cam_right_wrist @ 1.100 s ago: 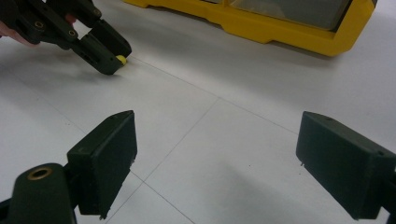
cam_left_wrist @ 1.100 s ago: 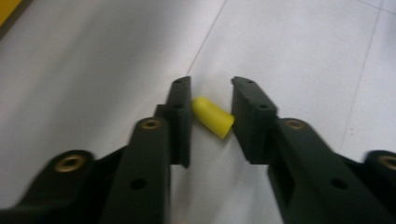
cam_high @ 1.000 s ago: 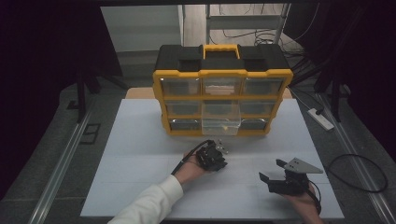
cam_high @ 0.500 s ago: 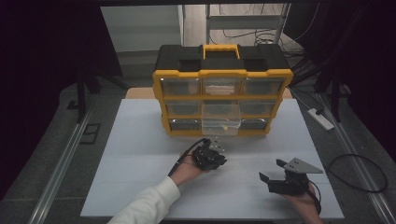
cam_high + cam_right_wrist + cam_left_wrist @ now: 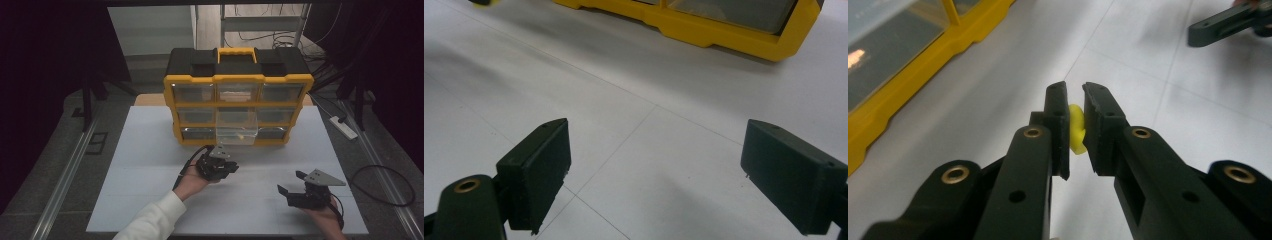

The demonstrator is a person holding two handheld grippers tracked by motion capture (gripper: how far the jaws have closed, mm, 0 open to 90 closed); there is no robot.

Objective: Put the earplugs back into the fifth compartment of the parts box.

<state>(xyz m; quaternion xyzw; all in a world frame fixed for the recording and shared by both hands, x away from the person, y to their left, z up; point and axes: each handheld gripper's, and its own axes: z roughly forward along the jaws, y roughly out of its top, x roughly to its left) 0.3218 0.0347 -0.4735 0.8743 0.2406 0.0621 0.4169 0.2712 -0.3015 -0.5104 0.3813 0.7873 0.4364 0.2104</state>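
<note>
1. My left gripper (image 5: 1075, 107) is clamped on a small yellow piece (image 5: 1076, 131), pinched between its pads; it sits above the white bench (image 5: 150, 165) near the middle, just in front of the yellow organiser (image 5: 239, 100)
2. One clear drawer (image 5: 236, 127) in the organiser's middle column stands pulled out towards me, just beyond the left gripper
3. My right gripper (image 5: 292, 190) rests by the bench's near right corner, jaws spread wide with nothing between them; well apart from the left one
</note>
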